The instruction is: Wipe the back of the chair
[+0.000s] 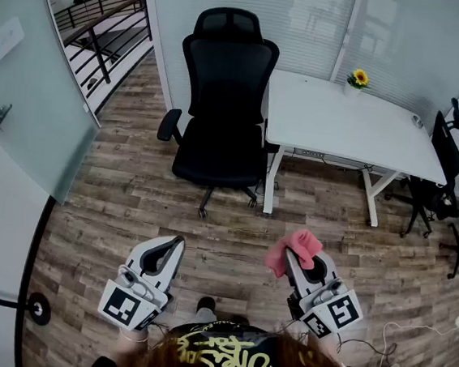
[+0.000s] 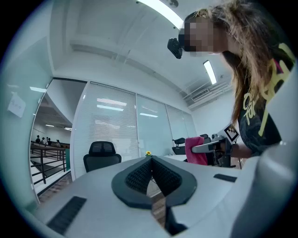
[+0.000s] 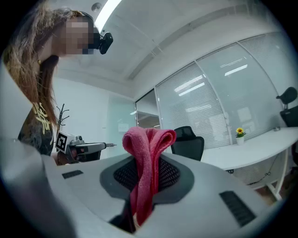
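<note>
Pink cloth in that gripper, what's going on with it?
A person stands holding a gripper in each hand. The right gripper is shut on a pink cloth, which bunches up past its tips. The left gripper is shut with nothing in it. The black chair stands ahead beside a white desk. Neither gripper touches the chair, so wiping has not begun.

Left gripper (image 1: 178, 242) closed, empty, right gripper (image 1: 290, 257) fingers (image 3: 171, 174) clamped on pink cloth (image 3: 146, 148)
</note>
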### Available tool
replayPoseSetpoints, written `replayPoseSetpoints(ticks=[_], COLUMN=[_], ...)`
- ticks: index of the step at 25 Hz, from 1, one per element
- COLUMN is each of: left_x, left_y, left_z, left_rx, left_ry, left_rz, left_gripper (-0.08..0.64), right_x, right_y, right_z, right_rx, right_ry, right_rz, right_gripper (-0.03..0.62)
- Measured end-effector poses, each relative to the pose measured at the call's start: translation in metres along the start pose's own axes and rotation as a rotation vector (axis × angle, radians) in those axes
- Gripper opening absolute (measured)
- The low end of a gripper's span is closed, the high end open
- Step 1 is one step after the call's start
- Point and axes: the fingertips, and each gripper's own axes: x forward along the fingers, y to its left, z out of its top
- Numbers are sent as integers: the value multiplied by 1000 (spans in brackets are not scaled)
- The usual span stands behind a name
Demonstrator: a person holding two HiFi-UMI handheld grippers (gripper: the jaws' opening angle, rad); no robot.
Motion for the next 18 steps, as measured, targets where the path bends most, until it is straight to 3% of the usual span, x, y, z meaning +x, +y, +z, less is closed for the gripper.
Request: replayPoseSetpoints(ticks=[11,18], left_x=[1,4], left_y=[-13,-26], left_z=[-19,-14], left_rx=[-13,-9], left_ry=[83,61], left_rz=[13,42], left_gripper=[-6,-6], right_x=[-14,-21], right_y=[-3,1], right_z=[5,-3], right_rx=[-14,-11], right_ry=[-25,7], right_rz=[10,67], right_gripper=[66,66])
